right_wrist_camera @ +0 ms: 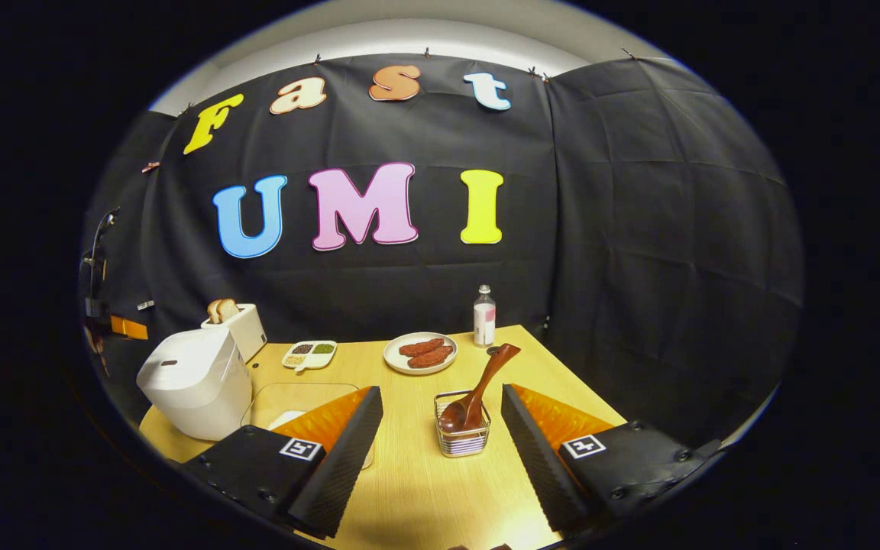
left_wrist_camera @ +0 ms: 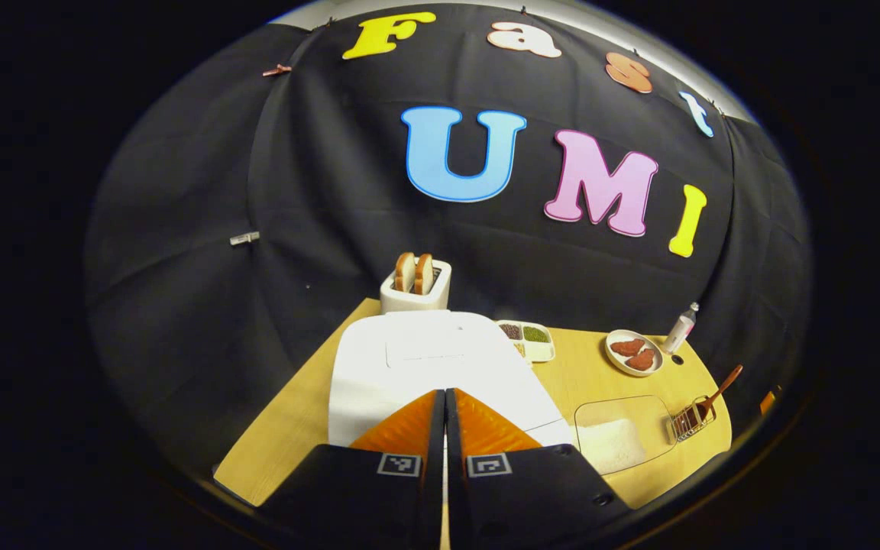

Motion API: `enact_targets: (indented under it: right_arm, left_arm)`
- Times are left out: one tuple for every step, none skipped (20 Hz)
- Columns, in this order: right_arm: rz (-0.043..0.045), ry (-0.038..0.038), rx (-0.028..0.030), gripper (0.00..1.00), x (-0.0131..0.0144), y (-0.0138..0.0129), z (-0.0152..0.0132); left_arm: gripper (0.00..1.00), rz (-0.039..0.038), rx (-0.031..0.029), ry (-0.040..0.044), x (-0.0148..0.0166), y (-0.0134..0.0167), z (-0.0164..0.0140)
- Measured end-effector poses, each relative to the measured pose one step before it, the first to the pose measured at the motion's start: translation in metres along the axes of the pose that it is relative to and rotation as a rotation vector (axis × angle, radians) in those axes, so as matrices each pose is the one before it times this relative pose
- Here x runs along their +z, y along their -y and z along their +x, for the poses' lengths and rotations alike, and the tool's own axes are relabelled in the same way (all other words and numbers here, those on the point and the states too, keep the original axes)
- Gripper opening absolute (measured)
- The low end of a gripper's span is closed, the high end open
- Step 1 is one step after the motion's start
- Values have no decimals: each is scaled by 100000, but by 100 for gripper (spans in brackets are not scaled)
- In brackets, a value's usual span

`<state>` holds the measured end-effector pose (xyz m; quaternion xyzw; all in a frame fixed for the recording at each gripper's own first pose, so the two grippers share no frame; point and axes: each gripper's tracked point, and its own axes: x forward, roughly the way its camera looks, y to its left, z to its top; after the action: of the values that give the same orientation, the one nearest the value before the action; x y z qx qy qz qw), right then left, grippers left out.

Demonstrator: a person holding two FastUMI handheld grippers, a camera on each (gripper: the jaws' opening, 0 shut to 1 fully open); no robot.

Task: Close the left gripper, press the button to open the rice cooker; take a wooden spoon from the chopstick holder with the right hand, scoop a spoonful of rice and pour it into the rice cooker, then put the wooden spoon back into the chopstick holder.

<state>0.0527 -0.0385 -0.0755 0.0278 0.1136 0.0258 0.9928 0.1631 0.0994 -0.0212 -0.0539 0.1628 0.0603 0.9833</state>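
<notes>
Your left gripper point(left_wrist_camera: 444, 397) is covering the rice cooker point(left_wrist_camera: 409, 359) front, hiding its button; your right gripper point(right_wrist_camera: 440, 428) is masking part of the rice container point(right_wrist_camera: 287, 401).

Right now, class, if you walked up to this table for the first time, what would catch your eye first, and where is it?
The big white rice cooker at the table's left end, lid down, with the left gripper shut just above it. Next, the wooden spoon standing tilted in the wire holder, between the open fingers of the right gripper. Behind, a plate of meat beside a small bottle.
</notes>
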Motion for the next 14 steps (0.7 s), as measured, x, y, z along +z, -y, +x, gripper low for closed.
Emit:
enact_targets:
  right_arm:
    - [447,-711,-2,98,-215,-159,-109]
    - [397,-1038,593,98,-413,-214,-210]
    - [-140,-1307,409,98,-426,-190,-278]
    - [-653,-1310,285,98,-484,-85,-234]
    - [-642,-608,50,98,-385,-88,-245]
    - [-343,-191,-10,98,75,-15,-45]
    - [-151,-91,50,98,78,-11,36]
    - [-199,136,0,98,47,12,-8]
    - [-342,176,97,98,-49,-54,-120]
    - [-343,37,226,98,-27,-28,-37]
    - [-224,-216,269,98,-73,-39,5]
    - [-236,-536,201,98,-87,-7,30]
    - [-600,-585,-120,98,-91,73,-24]
    - [-503,-110,-435,98,-4,89,53]
  left_arm:
    - [8,1007,530,-2213,-422,-144,474]
    - [10,2080,388,-1218,-205,-305,631]
    - [7,1429,-231,-234,83,-100,347]
    - [7,511,-329,-676,-169,37,645]
    - [6,-340,-710,-1127,-290,65,499]
    - [10,-965,-1047,-1907,-441,116,439]
    - [6,-1252,-1546,-1532,-435,253,461]
    - [6,-1313,-1331,-1101,-450,312,363]
    - [6,-1376,-1157,-479,-321,156,390]
    - [6,-1947,-610,-585,-539,67,335]
    - [6,-2289,-246,-1062,-608,36,196]
    - [7,-1540,-212,2078,183,6,128]
    - [10,-909,-263,140,-241,172,239]
    - [7,-472,-124,698,-146,-23,-141]
